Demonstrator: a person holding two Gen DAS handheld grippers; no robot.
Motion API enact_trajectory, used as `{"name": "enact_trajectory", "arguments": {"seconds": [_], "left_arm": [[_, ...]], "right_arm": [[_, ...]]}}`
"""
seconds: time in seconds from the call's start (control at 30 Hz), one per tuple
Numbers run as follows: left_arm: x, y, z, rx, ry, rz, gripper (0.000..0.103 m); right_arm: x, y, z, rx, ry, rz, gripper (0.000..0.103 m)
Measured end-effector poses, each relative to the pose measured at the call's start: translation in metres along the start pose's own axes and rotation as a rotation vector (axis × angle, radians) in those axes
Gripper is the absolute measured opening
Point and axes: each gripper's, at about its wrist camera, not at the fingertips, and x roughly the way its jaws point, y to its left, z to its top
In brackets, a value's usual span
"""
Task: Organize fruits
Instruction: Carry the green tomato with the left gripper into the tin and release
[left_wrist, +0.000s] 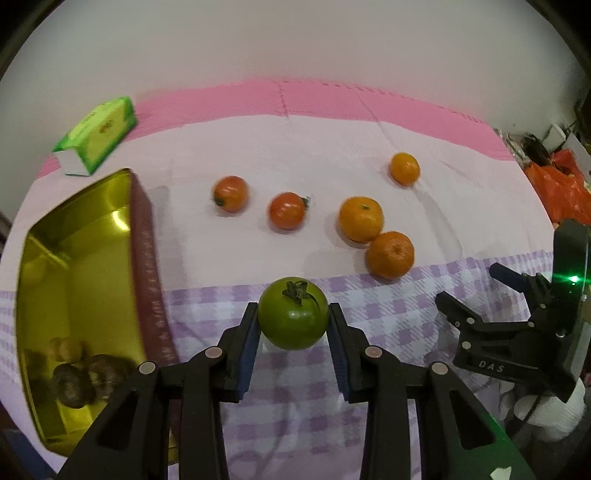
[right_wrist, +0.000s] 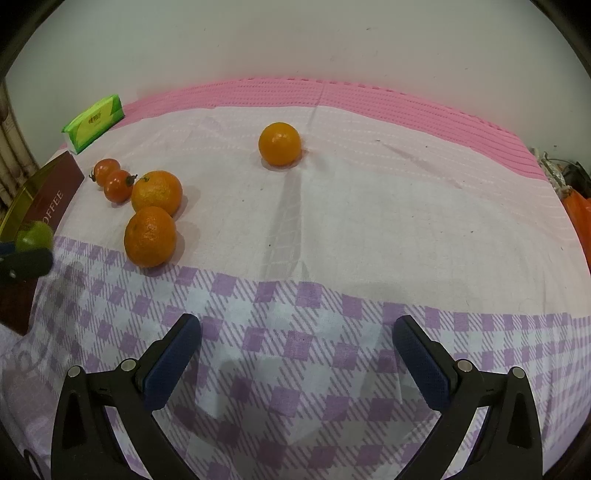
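My left gripper (left_wrist: 293, 321) is shut on a green tomato (left_wrist: 293, 314), held above the checked cloth beside a gold tin (left_wrist: 74, 280). The tin holds a few brown fruits (left_wrist: 79, 374). Two red tomatoes (left_wrist: 231, 194) (left_wrist: 287, 210) and three oranges (left_wrist: 361, 218) (left_wrist: 390, 254) (left_wrist: 405, 168) lie on the cloth beyond. My right gripper (right_wrist: 297, 345) is open and empty over the checked cloth; it also shows in the left wrist view (left_wrist: 476, 291). In the right wrist view, the oranges (right_wrist: 156, 192) (right_wrist: 150, 236) (right_wrist: 279, 144), red tomatoes (right_wrist: 117, 185) and held green tomato (right_wrist: 35, 236) show.
A green tissue pack (left_wrist: 96, 134) lies at the far left on the pink mat (left_wrist: 332, 99). A wall stands behind the table. Orange bags (left_wrist: 557, 184) and clutter sit off the right edge. The tin's dark red side (right_wrist: 55, 199) shows at the left of the right wrist view.
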Motion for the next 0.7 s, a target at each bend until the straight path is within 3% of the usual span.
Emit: {"name": "enact_trajectory", "arguments": {"seconds": [0.33,0.7], "left_arm": [[-0.045,0.059,-0.006,-0.115,-0.060,0.064,0.032],[-0.062,0.132,-0.045,-0.230,0.007,0.165,0.032]], "right_arm": [[0.000,0.001,0.000,0.000,0.000,0.000,0.103],[0.000,0.001,0.001,0.003,0.002,-0.002,0.103]]}}
